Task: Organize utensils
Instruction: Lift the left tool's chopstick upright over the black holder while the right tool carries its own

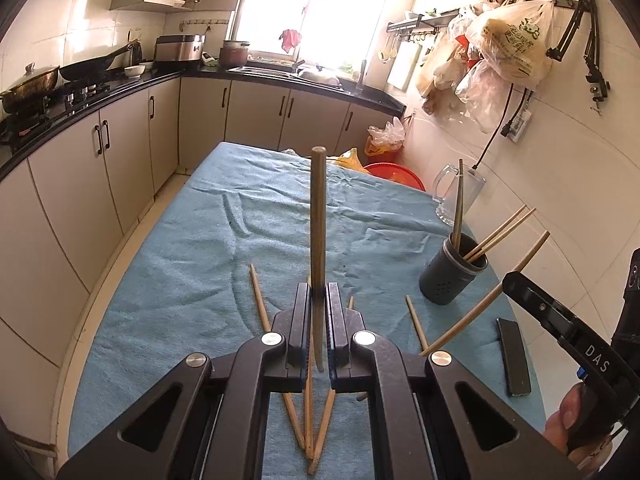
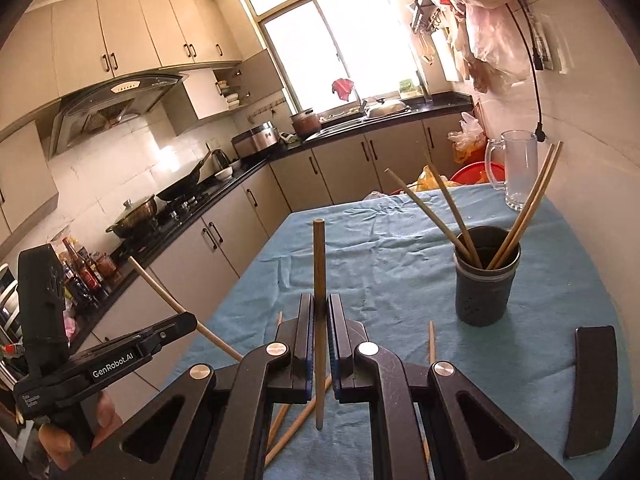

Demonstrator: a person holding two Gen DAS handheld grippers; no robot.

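In the left wrist view my left gripper [image 1: 319,293] is shut on a dark brown chopstick [image 1: 319,216] that stands upright between its fingers, above the blue cloth [image 1: 208,264]. My right gripper [image 2: 319,305] is shut on a lighter wooden chopstick [image 2: 319,260], also upright. Each gripper shows in the other's view: the right one [image 1: 510,282] at the right edge with its chopstick [image 1: 486,300], the left one [image 2: 191,323] at the lower left with its chopstick [image 2: 160,288]. A dark grey holder [image 2: 486,284] with several chopsticks stands right of both. Loose chopsticks [image 1: 310,420] lie on the cloth below the grippers.
A clear glass mug [image 2: 516,168] stands behind the holder near the tiled wall. A flat black object [image 2: 592,392] lies at the table's right edge. Kitchen counters with a stove and pans [image 1: 36,84] run along the left. A red basin [image 1: 394,174] sits past the table's far end.
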